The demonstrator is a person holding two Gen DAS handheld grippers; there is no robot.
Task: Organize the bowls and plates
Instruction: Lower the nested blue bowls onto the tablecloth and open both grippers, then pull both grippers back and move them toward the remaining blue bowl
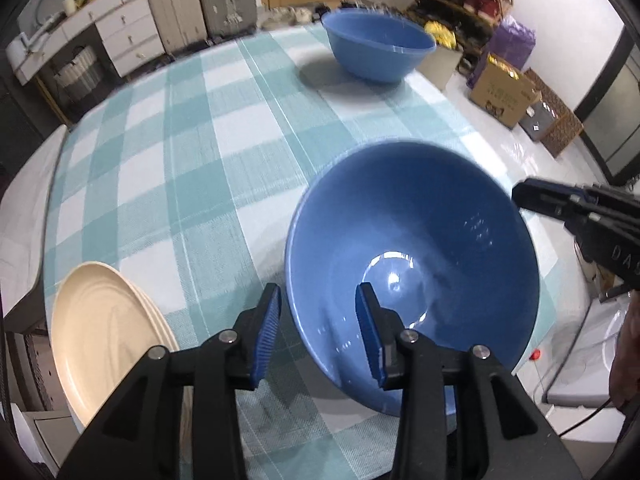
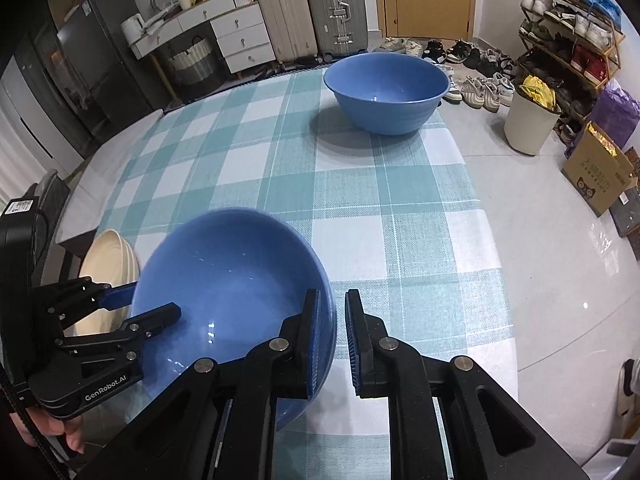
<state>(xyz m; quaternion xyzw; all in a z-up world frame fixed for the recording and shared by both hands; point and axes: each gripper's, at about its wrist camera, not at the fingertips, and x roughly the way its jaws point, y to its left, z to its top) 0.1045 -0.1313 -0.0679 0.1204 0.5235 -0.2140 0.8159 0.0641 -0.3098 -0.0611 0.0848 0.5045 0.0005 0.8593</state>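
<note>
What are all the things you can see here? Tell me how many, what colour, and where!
near bowl: one, blue, tilted, near table edge
far bowl: one, blue, upright, far end of table
plates: stack, count unclear, cream, left of near bowl
tablecloth: one, teal and white check, covering table
suitcases: two, beige and grey, by the back wall
left gripper: black with blue pads, straddling near bowl's rim
right gripper: same colours, straddling the opposite rim
</note>
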